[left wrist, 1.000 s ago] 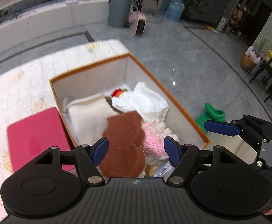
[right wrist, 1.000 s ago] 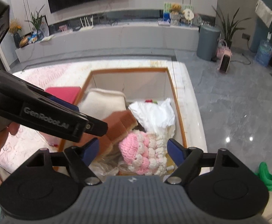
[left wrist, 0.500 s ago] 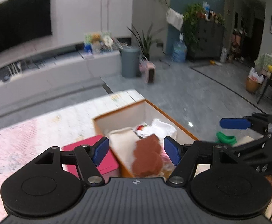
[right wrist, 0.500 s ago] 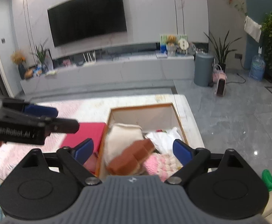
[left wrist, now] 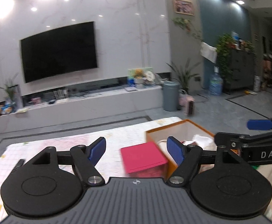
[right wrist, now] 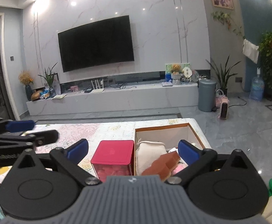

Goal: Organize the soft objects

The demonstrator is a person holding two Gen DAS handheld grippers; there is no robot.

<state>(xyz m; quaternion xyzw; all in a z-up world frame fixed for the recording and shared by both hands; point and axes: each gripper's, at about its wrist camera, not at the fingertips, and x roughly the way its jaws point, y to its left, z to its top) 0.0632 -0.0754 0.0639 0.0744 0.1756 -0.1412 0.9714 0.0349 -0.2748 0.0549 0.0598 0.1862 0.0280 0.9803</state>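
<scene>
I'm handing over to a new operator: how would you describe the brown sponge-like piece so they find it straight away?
Start at the table with the pale patterned cloth, then go to the orange-rimmed box on its right side, beside the red-lidded container. The brown piece lies at the box's near end, next to the cream pouch. It is the only dark, lobed slab among pale, pink and white soft things.

A glossy red lid [right wrist: 112,151] tops clear plastic, beside a matt cardboard-looking box [right wrist: 162,129] holding a soft cream cloth [right wrist: 149,154].
</scene>
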